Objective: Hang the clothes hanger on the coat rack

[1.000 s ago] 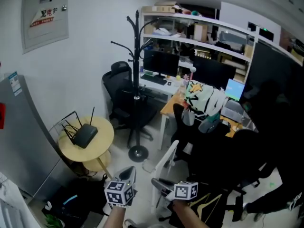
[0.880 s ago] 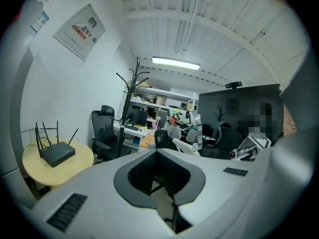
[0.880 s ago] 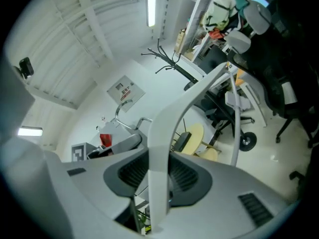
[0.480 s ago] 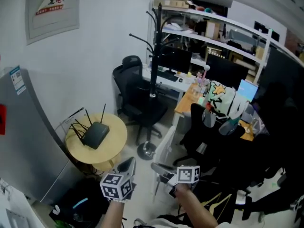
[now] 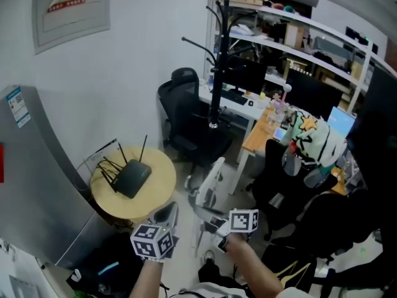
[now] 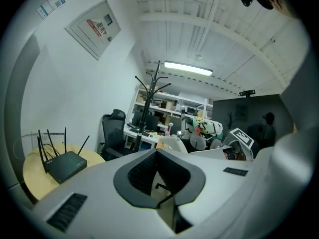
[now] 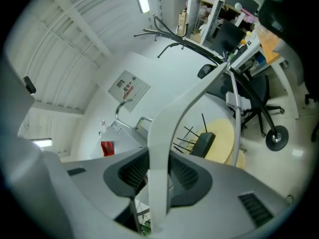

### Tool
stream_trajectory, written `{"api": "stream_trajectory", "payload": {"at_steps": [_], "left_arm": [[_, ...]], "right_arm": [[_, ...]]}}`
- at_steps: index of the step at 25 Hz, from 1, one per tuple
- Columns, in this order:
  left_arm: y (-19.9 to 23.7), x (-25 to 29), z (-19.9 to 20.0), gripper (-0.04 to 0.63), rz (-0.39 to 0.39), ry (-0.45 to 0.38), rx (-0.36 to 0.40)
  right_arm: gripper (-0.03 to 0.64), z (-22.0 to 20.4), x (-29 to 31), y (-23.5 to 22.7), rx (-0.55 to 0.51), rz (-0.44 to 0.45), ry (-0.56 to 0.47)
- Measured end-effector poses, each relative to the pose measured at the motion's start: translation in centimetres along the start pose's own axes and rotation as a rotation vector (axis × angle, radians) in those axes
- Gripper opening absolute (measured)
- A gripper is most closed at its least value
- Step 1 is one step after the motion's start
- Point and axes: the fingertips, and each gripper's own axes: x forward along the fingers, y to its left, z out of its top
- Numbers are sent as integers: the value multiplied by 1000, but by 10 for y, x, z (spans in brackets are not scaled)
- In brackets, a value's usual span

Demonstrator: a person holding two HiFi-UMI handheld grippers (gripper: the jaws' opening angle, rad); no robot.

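Note:
The black coat rack [image 5: 217, 73] stands ahead by the desks, its hooks bare; it also rises in the left gripper view, the coat rack [image 6: 149, 98]. A white clothes hanger [image 5: 212, 179] sticks up from my right gripper [image 5: 209, 215], which is shut on it well short of the rack. In the right gripper view the hanger [image 7: 164, 128] runs up between the pads of the right gripper [image 7: 159, 159] toward the rack [image 7: 194, 45]. My left gripper [image 5: 166, 216] is held beside it, shut and empty; the left gripper [image 6: 157, 153] has its pads meeting at the tips.
A black router [image 5: 131, 179] sits on a round yellow table [image 5: 108, 200] to the left. Black office chairs [image 5: 186, 113] crowd the rack's foot. Desks with monitors and a loaded shelf [image 5: 291, 30] fill the right. A grey cabinet [image 5: 31, 179] lines the left wall.
Both grippers have travelled forward together with the hanger. The rack, the round table and the chairs have slid rightward in the head view and look nearer.

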Motion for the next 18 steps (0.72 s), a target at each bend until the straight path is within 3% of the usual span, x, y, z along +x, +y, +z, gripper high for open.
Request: {"api": "stream_trajectory", "payload": {"at_steps": [2, 5, 8, 11, 14, 18], "left_arm": [[13, 15, 7, -11, 19, -9, -1], [32, 41, 16, -12, 58, -13, -3], [46, 72, 28, -12, 90, -19, 2], [58, 103, 35, -11, 110, -20, 1], [70, 131, 42, -11, 129, -26, -8], [82, 160, 54, -11, 149, -48, -17]], "right_arm": [[144, 14, 16, -15, 15, 29, 17], [144, 32, 34, -42, 127, 35, 41], [144, 65, 52, -62, 65, 87, 70], [144, 87, 65, -88, 124, 87, 100], [144, 114, 78, -109, 62, 112, 120], [144, 136, 92, -133, 112, 124, 139]]}}
